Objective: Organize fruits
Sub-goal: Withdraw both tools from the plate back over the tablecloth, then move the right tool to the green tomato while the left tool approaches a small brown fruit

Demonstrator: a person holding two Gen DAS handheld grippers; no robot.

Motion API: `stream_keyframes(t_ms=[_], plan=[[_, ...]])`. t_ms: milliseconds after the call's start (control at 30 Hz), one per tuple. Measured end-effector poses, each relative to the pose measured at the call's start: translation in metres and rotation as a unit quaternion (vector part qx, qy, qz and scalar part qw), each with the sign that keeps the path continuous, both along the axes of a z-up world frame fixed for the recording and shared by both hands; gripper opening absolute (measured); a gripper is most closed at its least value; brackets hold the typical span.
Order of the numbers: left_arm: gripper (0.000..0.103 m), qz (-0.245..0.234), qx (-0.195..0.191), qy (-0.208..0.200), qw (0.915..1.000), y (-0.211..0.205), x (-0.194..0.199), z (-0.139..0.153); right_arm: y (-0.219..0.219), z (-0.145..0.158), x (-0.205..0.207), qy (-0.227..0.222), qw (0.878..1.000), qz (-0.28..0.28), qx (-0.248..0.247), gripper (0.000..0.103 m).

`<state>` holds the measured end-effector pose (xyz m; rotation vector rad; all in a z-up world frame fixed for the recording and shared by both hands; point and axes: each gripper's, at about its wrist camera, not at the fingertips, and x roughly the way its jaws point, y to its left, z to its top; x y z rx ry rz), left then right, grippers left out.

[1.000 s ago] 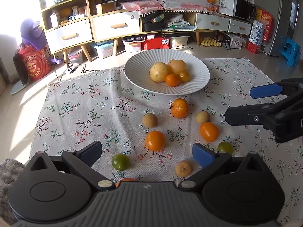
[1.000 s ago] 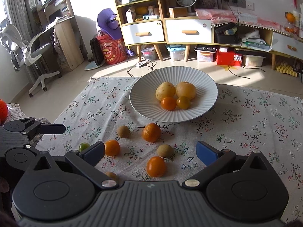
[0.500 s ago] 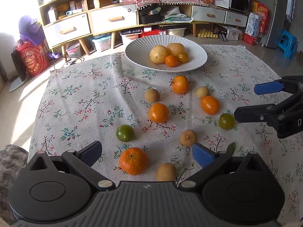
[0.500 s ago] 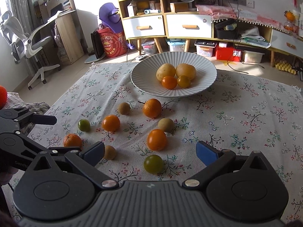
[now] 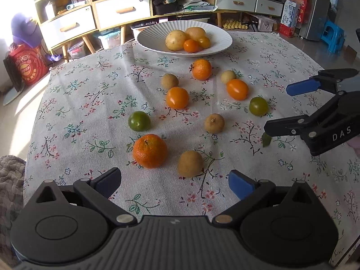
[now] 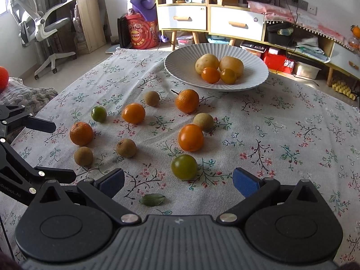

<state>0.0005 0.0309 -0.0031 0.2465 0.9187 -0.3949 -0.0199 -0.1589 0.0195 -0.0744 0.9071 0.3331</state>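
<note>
Mostly, your view is blocked low down: each claw's own black body fills the bottom of its wrist view and hides the cloth under it. Your left claw [image 5: 174, 181] has its fingers spread wide with nothing between them; the mandarin [image 5: 149, 151] and a brown fruit [image 5: 190, 163] sit just ahead of its tips. Your right claw [image 6: 178, 181] is equally wide and empty, with a green fruit [image 6: 184, 166] just past the gap and a small leaf [image 6: 152, 199] lying between the fingers. Seen from the left wrist, the right claw is cut off at the frame edge, so only its fingers and the letters "DAS" show. The white plate [image 5: 148, 36] lies far ahead of both claws, holding two potato-like pieces and two small orange fruits; what the pale ones are is hard to tell. Compared with a second ago, both claws have pulled back: the mandarin, the brown fruit and the leaf have come into view, and the plate looks farther off.
</note>
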Motion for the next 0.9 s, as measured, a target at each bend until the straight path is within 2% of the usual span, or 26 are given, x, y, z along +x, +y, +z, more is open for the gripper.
stream_keyframes(t_ms=[200,333,467,600,733,900], plan=[[0.094,-0.006,-0.005,0.017,0.9998,-0.006,-0.002,-0.006,0.011,-0.007,-0.004,0.006,1.000,0.026,-0.017,0.102],[0.080,-0.009,-0.008,0.018,0.9998,-0.008,-0.003,-0.009,0.019,-0.012,-0.006,0.009,0.999,0.041,-0.029,0.102],[0.074,-0.009,-0.029,0.019,0.9994,-0.006,-0.002,-0.011,0.021,-0.016,-0.007,0.011,0.998,0.045,-0.035,0.102],[0.068,-0.004,-0.050,0.016,0.9986,-0.005,0.000,-0.013,0.020,-0.020,-0.005,0.014,0.999,0.038,-0.037,0.098],[0.058,0.005,-0.072,0.013,0.9973,-0.002,0.003,-0.012,0.019,-0.020,-0.004,0.003,0.999,0.034,-0.041,0.092],[0.044,0.009,-0.087,0.011,0.9961,0.001,0.005,-0.011,0.016,-0.018,0.001,-0.005,0.999,0.018,-0.032,0.077]])
